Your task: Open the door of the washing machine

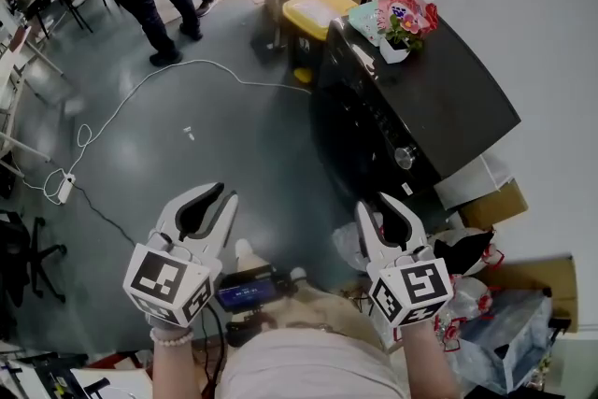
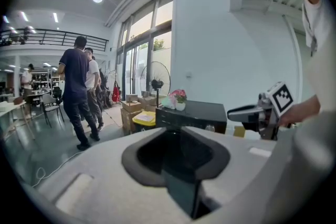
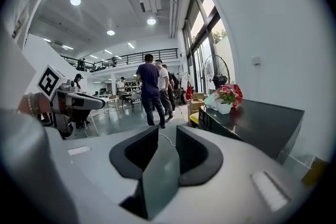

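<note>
Head view shows the black washing machine (image 1: 420, 98) against the white wall, ahead and to the right of both claws and well apart from them, with a flower pot (image 1: 397, 47) on its top. The left claw (image 1: 222, 193) and right claw (image 1: 381, 206) hover above the grey floor (image 1: 234, 135), jaws partly apart, gripping nothing.

left gripper (image 1: 217, 194), right gripper (image 1: 377, 204): white shells, black linings, square-marker cubes (image 1: 168, 283); bead bracelet (image 1: 171, 339), left wrist.
</note>
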Motion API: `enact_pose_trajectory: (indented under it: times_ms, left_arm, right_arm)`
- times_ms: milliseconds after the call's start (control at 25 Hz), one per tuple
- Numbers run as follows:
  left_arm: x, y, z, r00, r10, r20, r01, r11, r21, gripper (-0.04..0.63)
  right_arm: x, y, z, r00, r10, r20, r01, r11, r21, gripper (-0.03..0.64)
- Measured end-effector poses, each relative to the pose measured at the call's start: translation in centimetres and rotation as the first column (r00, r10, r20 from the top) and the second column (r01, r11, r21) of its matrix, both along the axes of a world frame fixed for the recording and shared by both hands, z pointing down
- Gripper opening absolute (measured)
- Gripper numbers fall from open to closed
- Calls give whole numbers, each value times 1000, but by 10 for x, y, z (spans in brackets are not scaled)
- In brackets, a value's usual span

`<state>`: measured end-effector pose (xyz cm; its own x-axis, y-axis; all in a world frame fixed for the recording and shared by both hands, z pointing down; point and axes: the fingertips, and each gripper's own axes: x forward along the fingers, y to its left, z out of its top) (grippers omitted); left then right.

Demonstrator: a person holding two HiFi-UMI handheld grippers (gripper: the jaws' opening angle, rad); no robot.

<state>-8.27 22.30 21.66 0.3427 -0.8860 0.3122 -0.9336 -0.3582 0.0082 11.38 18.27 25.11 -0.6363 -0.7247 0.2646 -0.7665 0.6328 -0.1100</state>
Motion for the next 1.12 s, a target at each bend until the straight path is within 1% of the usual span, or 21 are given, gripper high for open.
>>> enact_pose_trajectory:
  times_ms: [120,240,440,600,800,960,1120]
  left_arm:
    - [1,-1,1,1000,0,-10,0,1000,-6,78]
    - [2,-6,4,1000,18,-22,-18,1000,-16,78]
    - [5,-30,8,998,52,-24,-52,998,-21,78]
    - [8,-55,7,996,89,-31,-90,996,-12,78]
    - [8,-90,6,990,123,-63,-123,992,6,78]
    - [2,-124,9,987,150,-52,-150,989,1,78]
    - [-9,-158,9,985,168,-43,-168,986,15,78]
  right_arm:
    - [4,-2,3,1000,8,-10,-8,1000,-5,94]
    - [5,-6,6,1000,20,-7,-20,1000,-6,94]
    - [3,-19,8,999,30,-18,-30,1000,1,94]
    - [2,-36,8,999,48,-21,-48,999,4,94]
    - [-4,-64,10,998,61,-32,-61,998,-6,94]
    - [-17,-92,16,997,54,-46,-54,999,-7,94]
    - [-32,-120,20,998,57,-37,-58,998,-18,94]
